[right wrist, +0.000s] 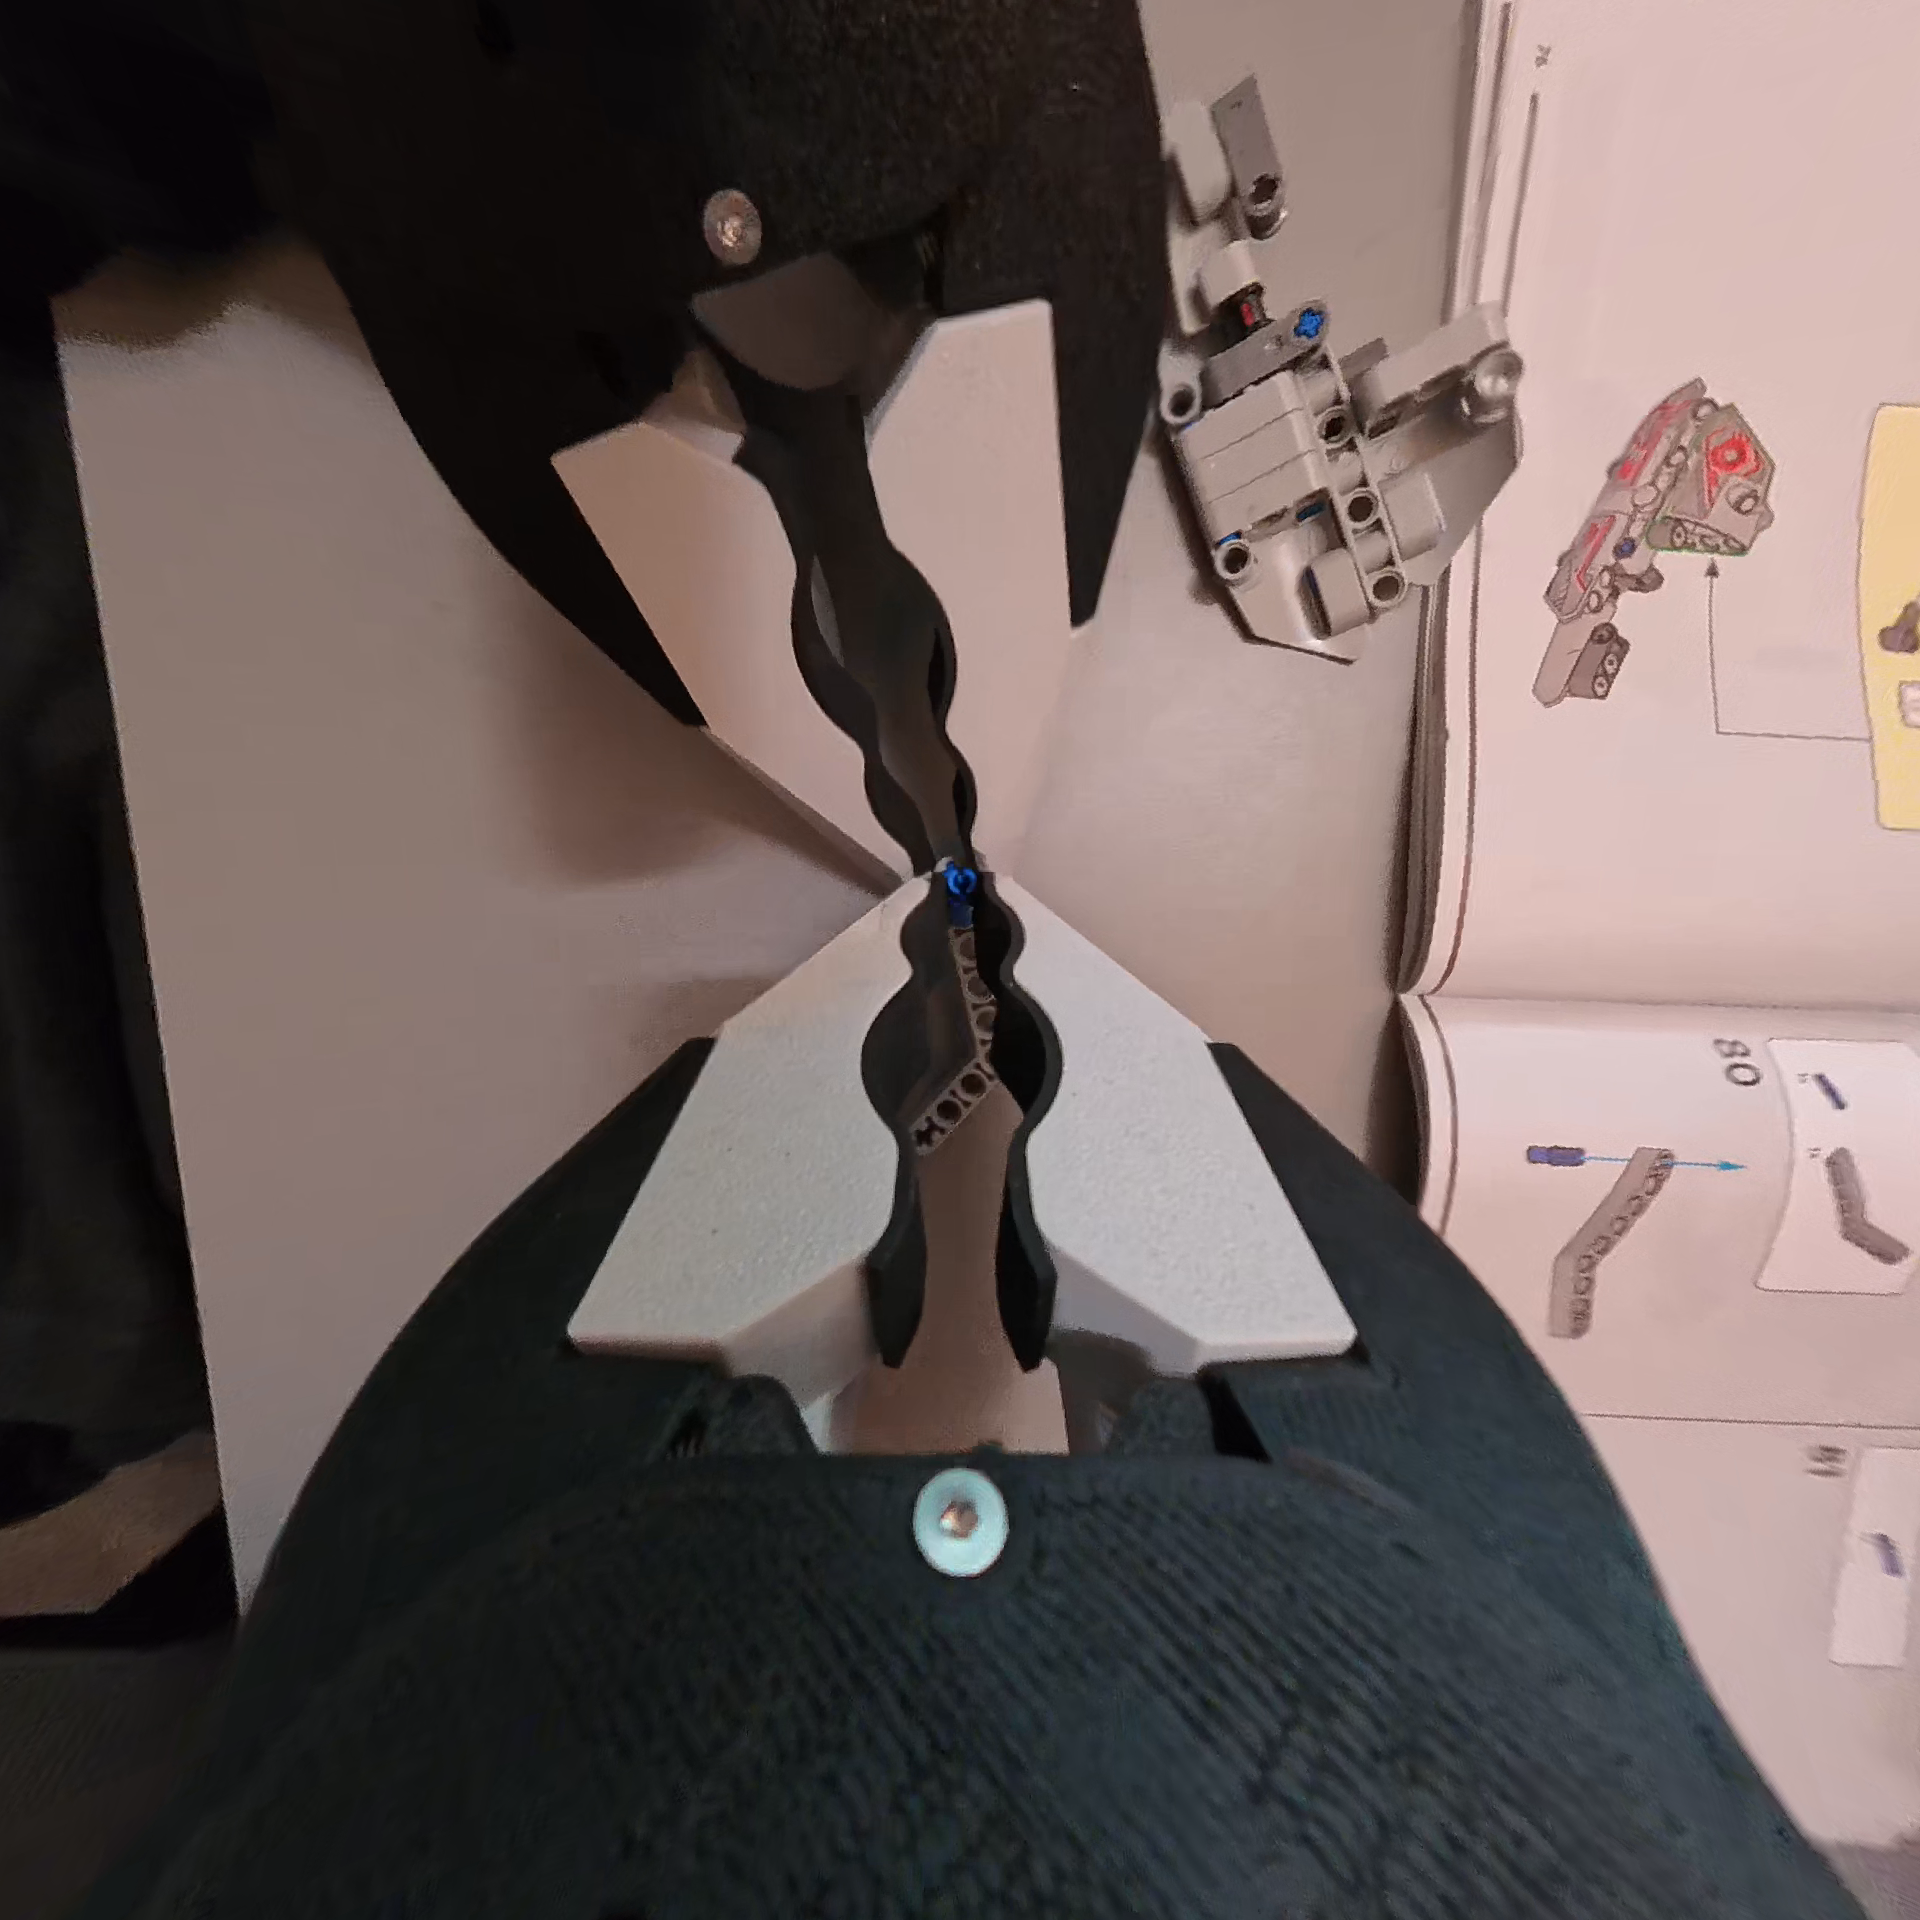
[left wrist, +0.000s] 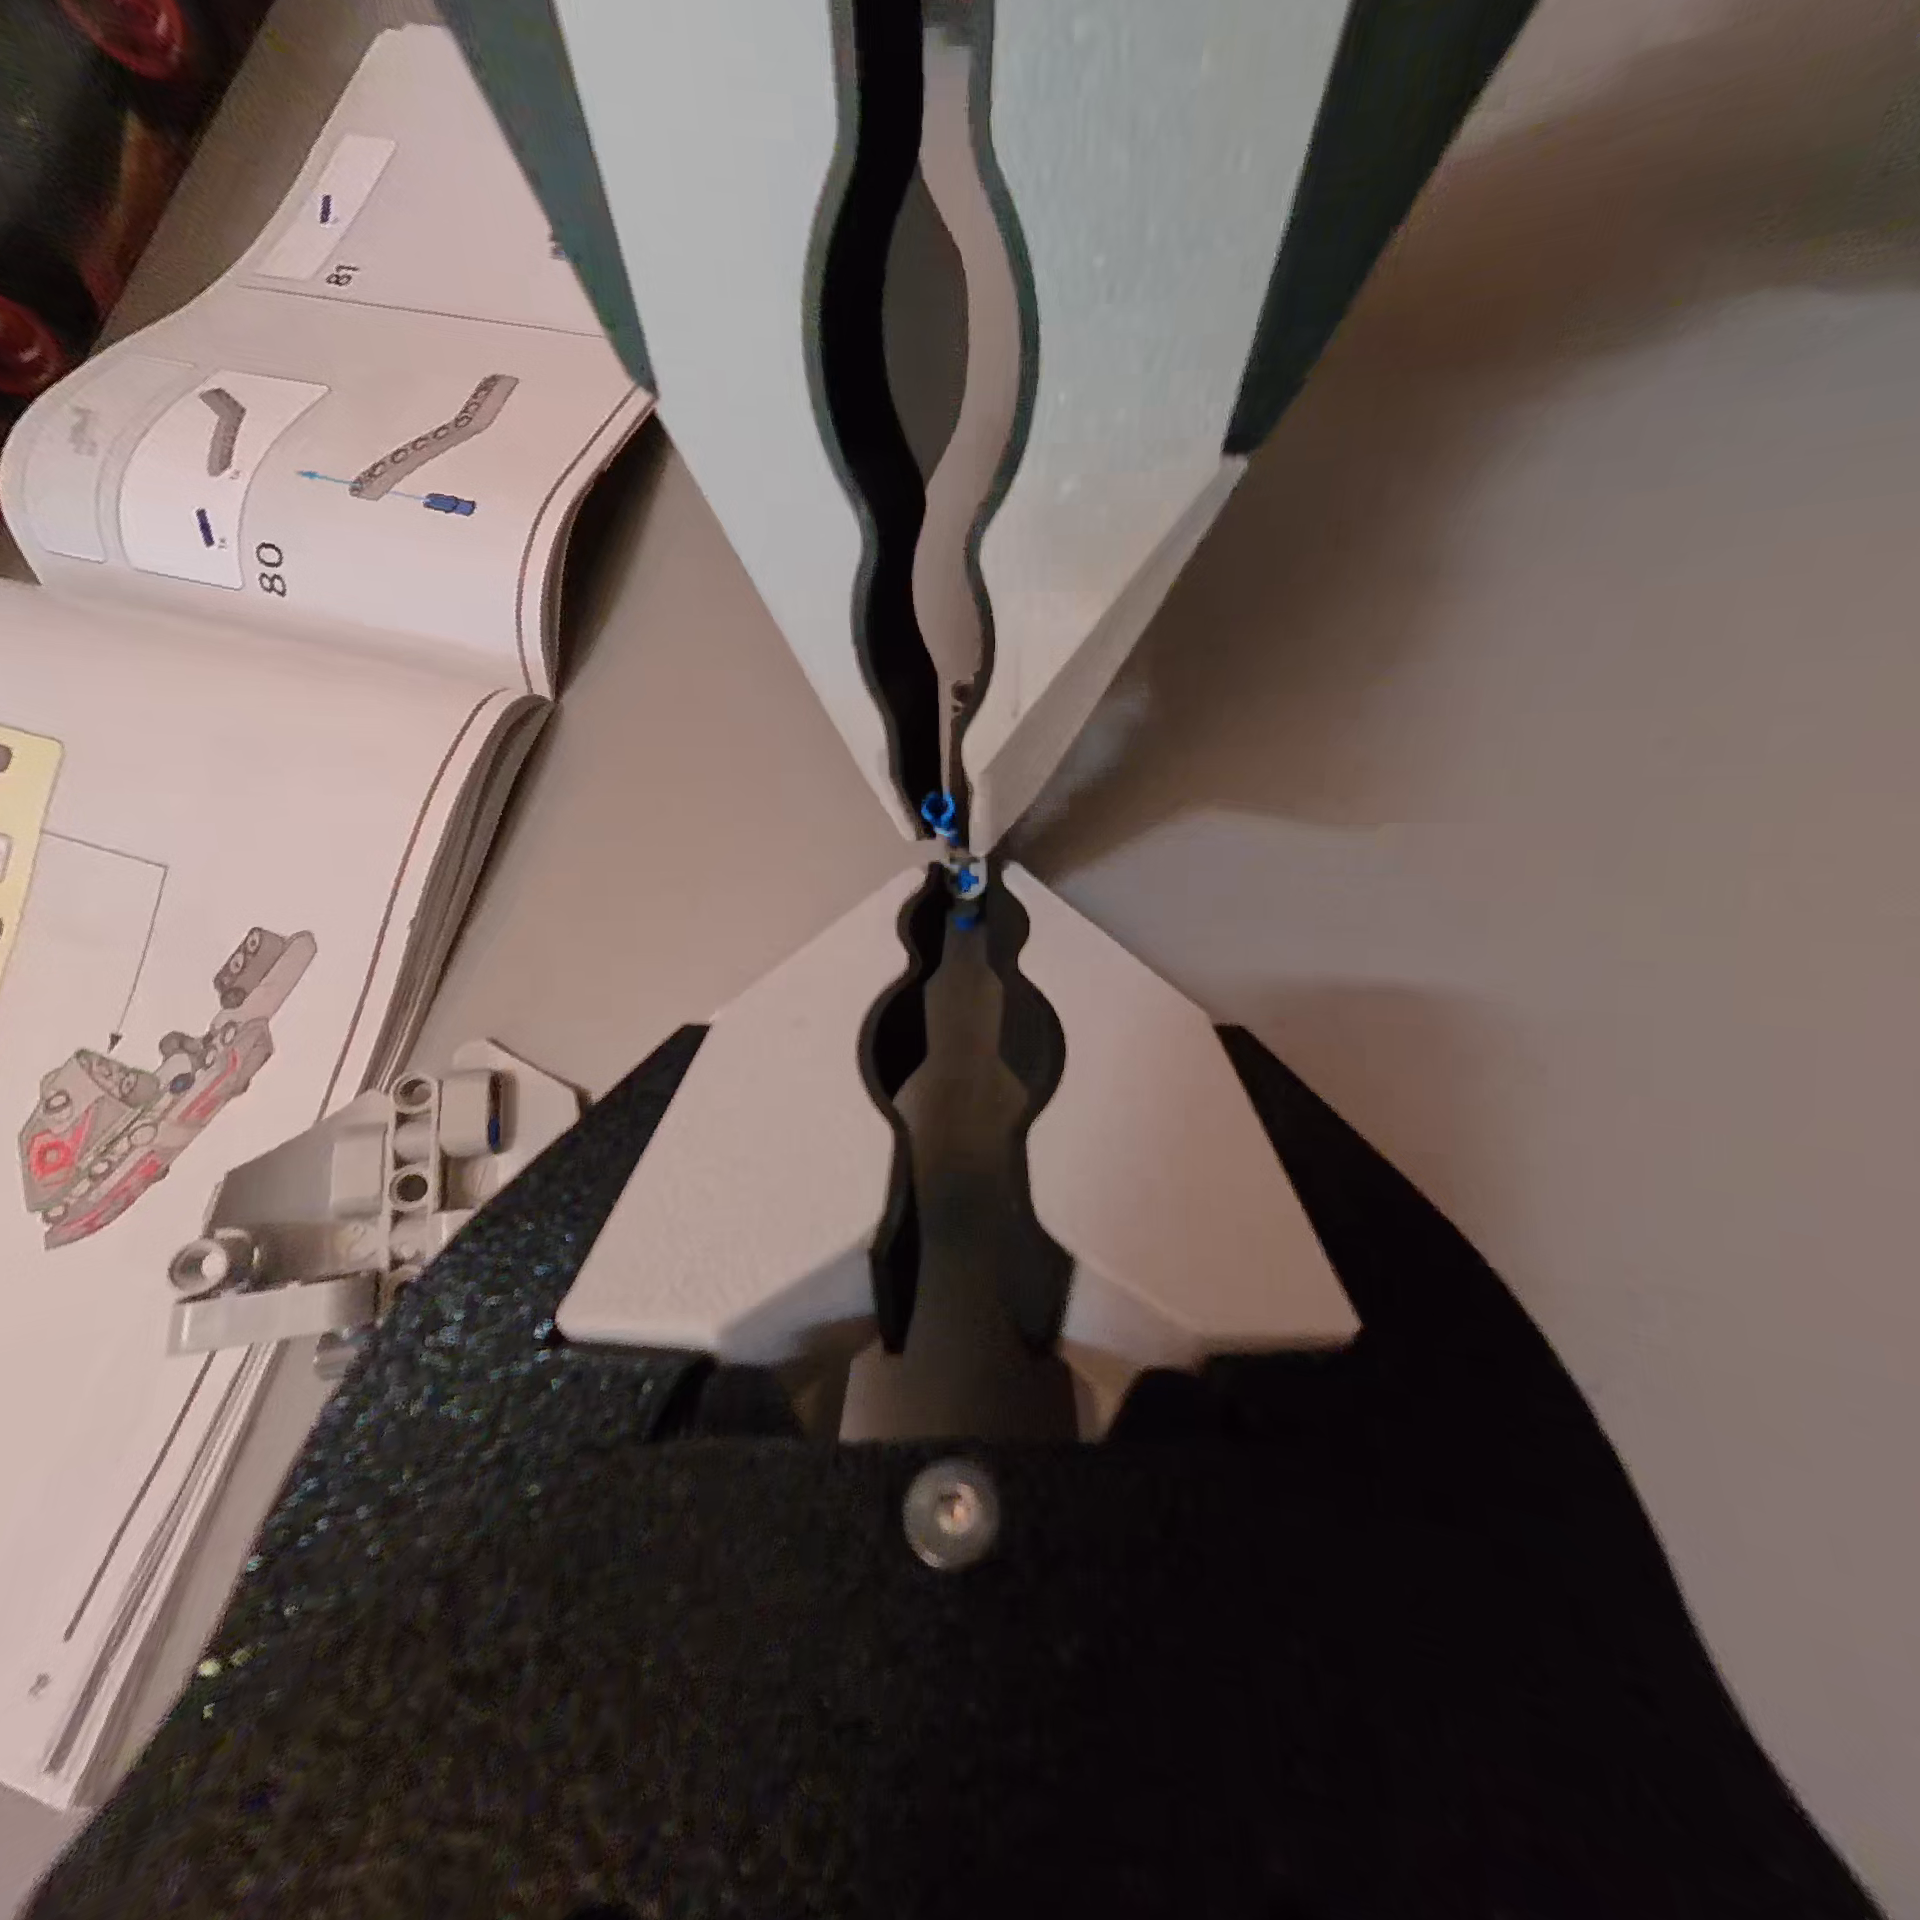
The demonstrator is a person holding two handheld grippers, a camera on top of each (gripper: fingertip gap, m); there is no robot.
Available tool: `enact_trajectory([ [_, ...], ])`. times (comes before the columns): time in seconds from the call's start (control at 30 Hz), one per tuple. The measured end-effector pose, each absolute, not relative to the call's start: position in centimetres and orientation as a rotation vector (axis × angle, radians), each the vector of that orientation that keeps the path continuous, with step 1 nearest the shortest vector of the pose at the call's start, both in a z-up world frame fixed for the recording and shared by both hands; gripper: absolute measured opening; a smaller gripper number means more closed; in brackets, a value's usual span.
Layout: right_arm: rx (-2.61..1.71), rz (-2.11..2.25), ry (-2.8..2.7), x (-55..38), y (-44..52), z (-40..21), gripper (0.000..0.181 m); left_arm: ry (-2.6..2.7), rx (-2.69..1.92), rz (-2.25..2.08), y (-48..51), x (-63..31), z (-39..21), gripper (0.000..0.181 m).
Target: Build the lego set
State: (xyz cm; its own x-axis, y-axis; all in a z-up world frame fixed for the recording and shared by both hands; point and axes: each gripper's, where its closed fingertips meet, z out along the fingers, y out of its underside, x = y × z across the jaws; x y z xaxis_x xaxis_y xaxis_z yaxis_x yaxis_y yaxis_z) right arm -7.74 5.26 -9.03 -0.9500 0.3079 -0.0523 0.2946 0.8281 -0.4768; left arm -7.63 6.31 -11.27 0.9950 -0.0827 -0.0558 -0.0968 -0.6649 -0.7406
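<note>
Beside open manual (right wrist: 1662,260), R tongs (right wrist: 961,914) grip beam (right wrist: 961,1060).

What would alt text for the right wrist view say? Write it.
The right gripper clamps a bent grey beam, tip to tip with the left gripper, a blue pin between them. A grey lego assembly and open instruction booklet lie to the right.
</note>
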Motion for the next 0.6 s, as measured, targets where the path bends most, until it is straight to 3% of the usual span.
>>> enact_trajectory([
  [0.17,-0.623,1.045,-2.889,-7.88,5.3,-8.9,0.004,0.122,-2.302,0.016,6.3,-7.62,-11.28,0.005],
  [0.6,-0.771,1.24,-2.652,-8.52,5.06,-8.76,0.004,0.098,-2.301,0.021,6.03,-7.99,-11.26,0.005],
])
